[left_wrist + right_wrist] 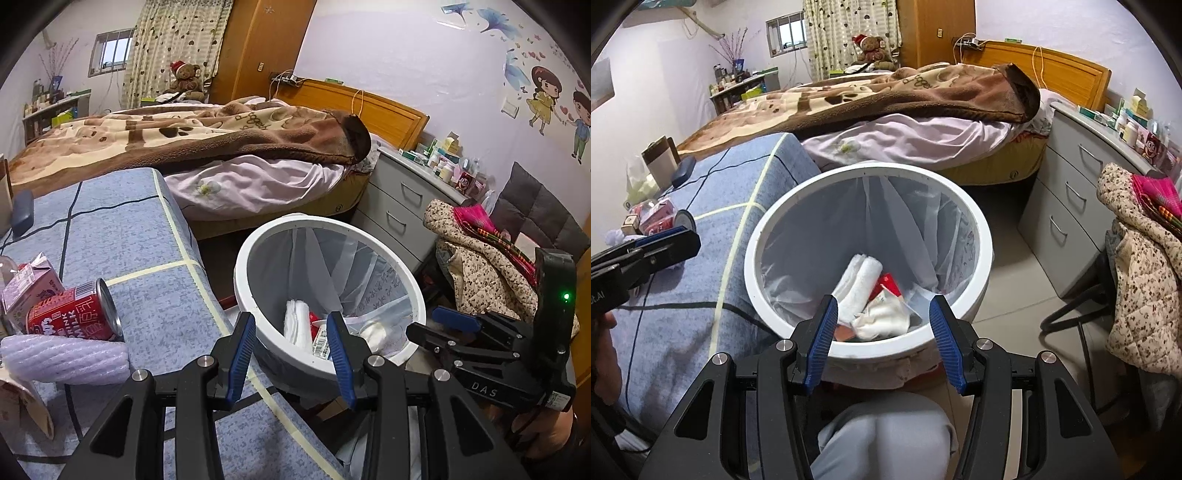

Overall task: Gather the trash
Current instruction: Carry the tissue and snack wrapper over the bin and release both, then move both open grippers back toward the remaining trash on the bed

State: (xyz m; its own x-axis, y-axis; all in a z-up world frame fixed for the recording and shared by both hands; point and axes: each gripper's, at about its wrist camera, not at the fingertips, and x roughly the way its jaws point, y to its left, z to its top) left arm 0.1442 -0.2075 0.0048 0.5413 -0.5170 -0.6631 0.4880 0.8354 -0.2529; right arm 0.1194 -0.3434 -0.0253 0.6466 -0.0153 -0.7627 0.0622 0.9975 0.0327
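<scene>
Some trash already in the bin point(975, 236). Can point(75, 314) and carton point(31, 282) left on the table point(147, 236). Both claws, left point(291, 354) and right point(884, 339), open, holding nothing.

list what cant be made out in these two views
- Bottom of the trash bin: right wrist view, covered by a folded white cloth and wrappers.
- Pink carton: left wrist view, partly hidden behind the red can.
- Trash at the left edge: left wrist view, cut off by the frame.
- Bottle labels on the dresser: too small.
</scene>
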